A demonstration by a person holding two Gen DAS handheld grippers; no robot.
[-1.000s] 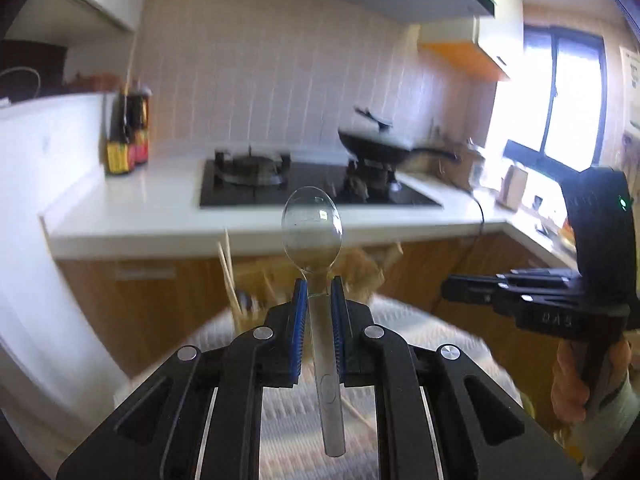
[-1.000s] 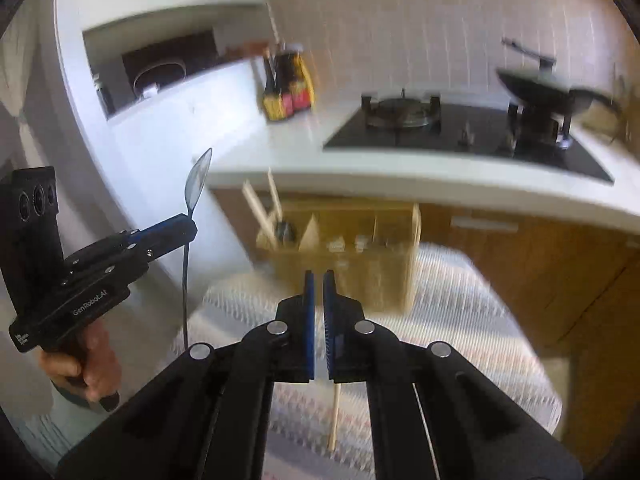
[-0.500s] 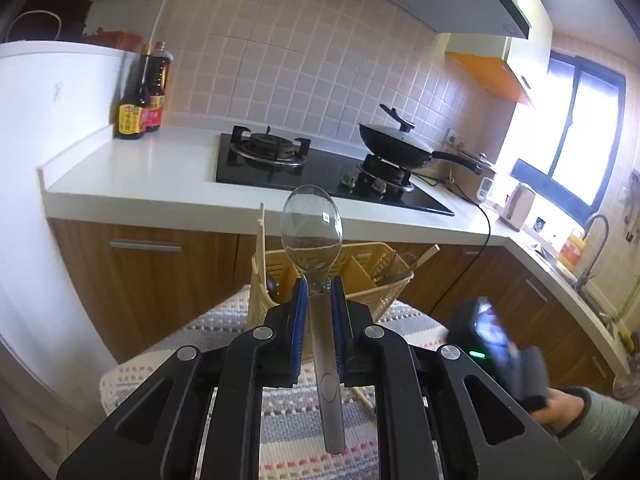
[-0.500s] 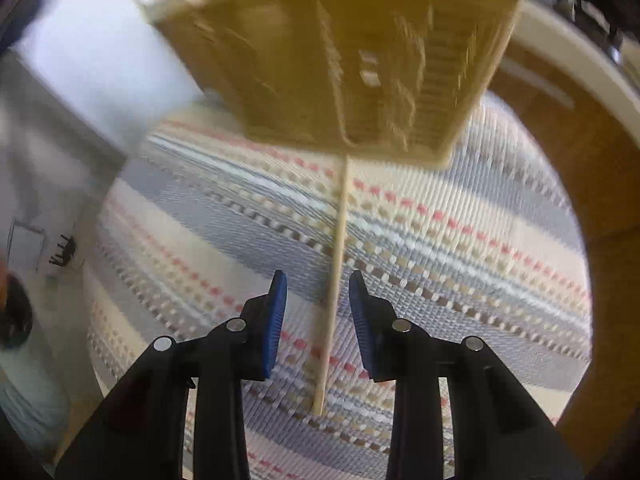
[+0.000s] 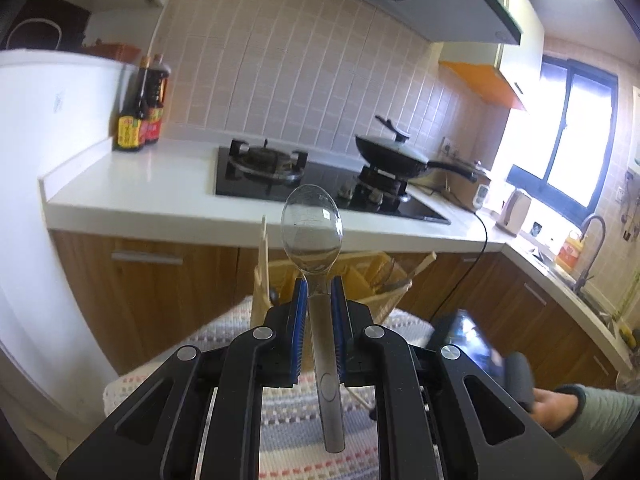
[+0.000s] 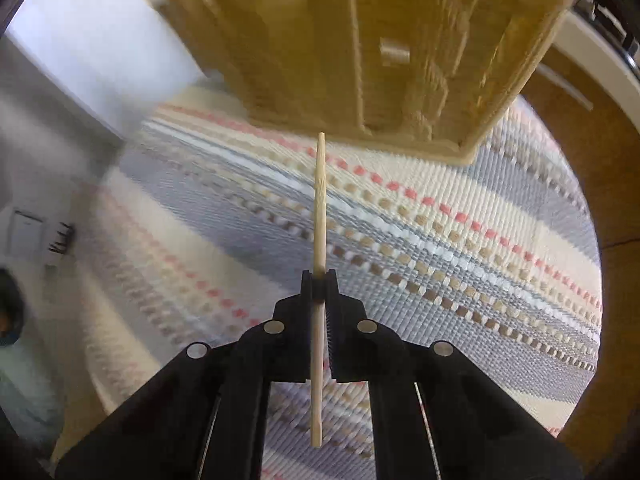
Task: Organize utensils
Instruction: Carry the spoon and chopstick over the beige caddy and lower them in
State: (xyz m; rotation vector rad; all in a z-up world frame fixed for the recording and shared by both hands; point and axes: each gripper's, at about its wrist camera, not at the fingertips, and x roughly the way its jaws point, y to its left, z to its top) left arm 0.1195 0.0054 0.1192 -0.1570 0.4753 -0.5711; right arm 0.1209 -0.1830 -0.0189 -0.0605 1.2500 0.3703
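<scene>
The chopstick [image 6: 320, 216] lies on the striped mat [image 6: 460, 240], its far tip just short of the yellow utensil caddy [image 6: 360, 40] at 12 o'clock in the right wrist view. The right gripper [image 6: 319, 280] is clamped on it towards the near end; its jaws have just closed, with the stick between them.

The clear plastic spoon [image 5: 312, 232] stands bowl-up, its handle pinched between the blue pads of the left gripper [image 5: 319, 292]. The caddy [image 5: 380, 276] sits directly beyond it at 12 o'clock, with other chopsticks [image 5: 262, 264] upright in its left compartment.

Risks noted:
- The grip on the chopstick is off-centre, with most of the length ahead of the jaws. In my judgement the long end may sag or pivot on lifting.
- The stick is thin and round; a slight shift in the pads could roll it out.
- The forward tip is close to the caddy wall. A lift carried forward would likely strike the wall and could push the caddy along the mat.
- The spoon is held along a narrow stretch of smooth handle; a tilt or knock could let it slide down through the pads.
- Both tools are bound for one caddy. The right-hand tool [image 5: 480, 348] sits low at 4 o'clock in the left wrist view; simultaneous approach risks a collision.
</scene>
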